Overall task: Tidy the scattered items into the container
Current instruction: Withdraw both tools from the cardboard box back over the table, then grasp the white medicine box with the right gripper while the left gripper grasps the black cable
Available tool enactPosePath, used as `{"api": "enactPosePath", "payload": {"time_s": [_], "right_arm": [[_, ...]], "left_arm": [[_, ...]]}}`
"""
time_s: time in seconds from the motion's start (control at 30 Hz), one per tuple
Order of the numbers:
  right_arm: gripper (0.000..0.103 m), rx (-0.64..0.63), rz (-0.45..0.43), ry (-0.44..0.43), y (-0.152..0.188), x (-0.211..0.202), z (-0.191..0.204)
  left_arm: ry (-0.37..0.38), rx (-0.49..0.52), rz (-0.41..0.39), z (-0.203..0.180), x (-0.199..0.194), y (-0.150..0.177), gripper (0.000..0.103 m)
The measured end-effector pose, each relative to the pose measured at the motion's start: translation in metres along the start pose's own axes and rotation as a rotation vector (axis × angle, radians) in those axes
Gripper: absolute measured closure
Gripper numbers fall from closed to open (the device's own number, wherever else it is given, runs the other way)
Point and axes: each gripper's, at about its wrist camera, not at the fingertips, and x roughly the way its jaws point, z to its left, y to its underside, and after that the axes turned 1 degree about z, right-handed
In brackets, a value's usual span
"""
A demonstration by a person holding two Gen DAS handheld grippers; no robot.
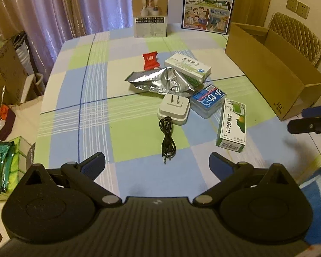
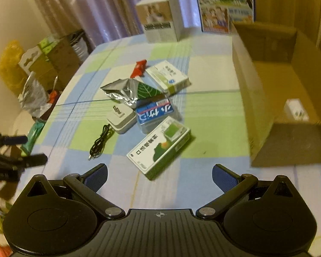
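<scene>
Foil pouch [image 1: 160, 81] – crinkled silver, shiny. Cardboard box [image 1: 274, 72] – plain brown, matt; a small white item [image 2: 296, 110] lies inside it. Charger plug [image 1: 174, 110]: smooth white plastic, metal prongs. Cable [image 1: 168, 138]: black, rubbery-looking sheath. Medicine cartons [image 1: 232, 125] are printed paperboard, slight sheen. Tablecloth [image 1: 92, 115]: checked woven cloth, matt. Gripper pads [image 1: 92, 165]: textured blue.
</scene>
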Motion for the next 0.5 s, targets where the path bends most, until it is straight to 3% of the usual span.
{"api": "enactPosePath", "payload": {"time_s": [0.5], "right_arm": [[0.002,0.243,0.026,0.052,-0.017,0.073,0.008]], "left_arm": [[0.060,0.042,0.080,0.017,0.072,-0.016,0.013]]}}
